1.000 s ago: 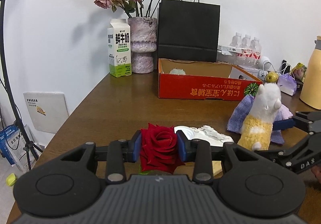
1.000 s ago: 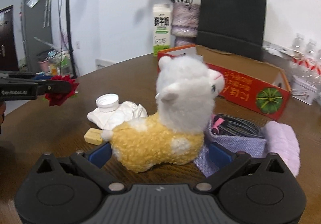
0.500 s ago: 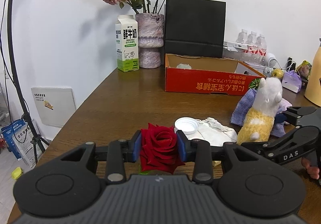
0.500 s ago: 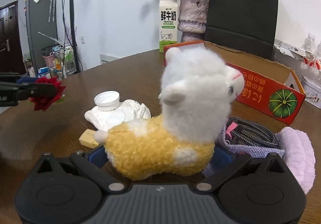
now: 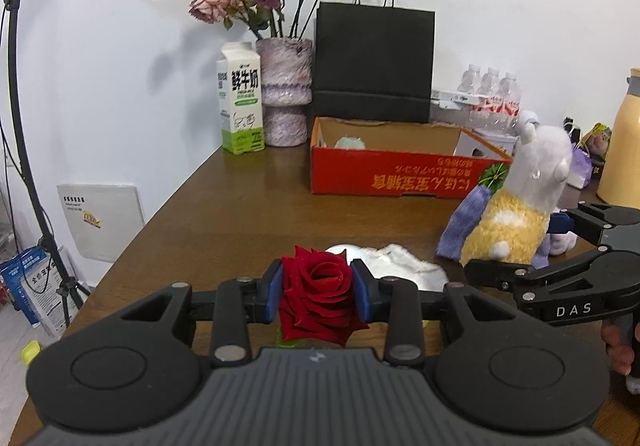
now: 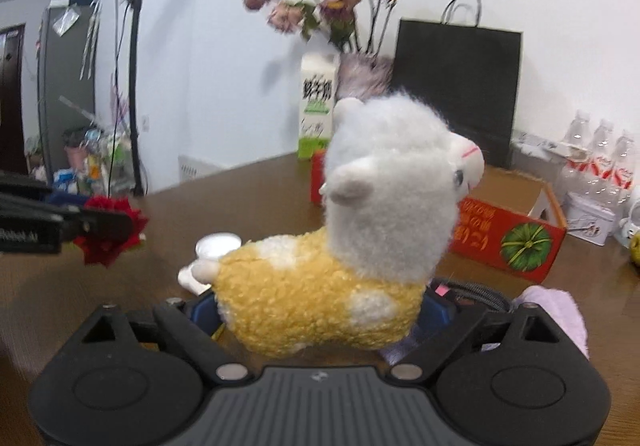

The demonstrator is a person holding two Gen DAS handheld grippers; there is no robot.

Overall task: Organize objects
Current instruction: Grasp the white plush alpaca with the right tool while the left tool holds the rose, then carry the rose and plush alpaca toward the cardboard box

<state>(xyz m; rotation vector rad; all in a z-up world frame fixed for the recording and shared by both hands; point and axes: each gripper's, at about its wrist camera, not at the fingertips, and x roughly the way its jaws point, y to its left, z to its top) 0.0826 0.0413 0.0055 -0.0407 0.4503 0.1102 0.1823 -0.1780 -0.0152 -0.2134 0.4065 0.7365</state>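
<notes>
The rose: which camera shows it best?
The left wrist view: the rose sits centred and sharp, clamped between the left gripper pads. In the right wrist view it is small and blurred at the left edge, partly hidden by that gripper.

R gripper [image 6: 318, 316] had just been closing its jaws, blue pads w/ yellow-and-white alpaca plush [image 6: 340, 246] between them, pressing its body. Plush sat upright, head turned right. L gripper [image 6: 80, 224] at left edge clamped a red rose [image 6: 110, 242]. Red cardboard box [image 6: 516, 242] behind.
</notes>
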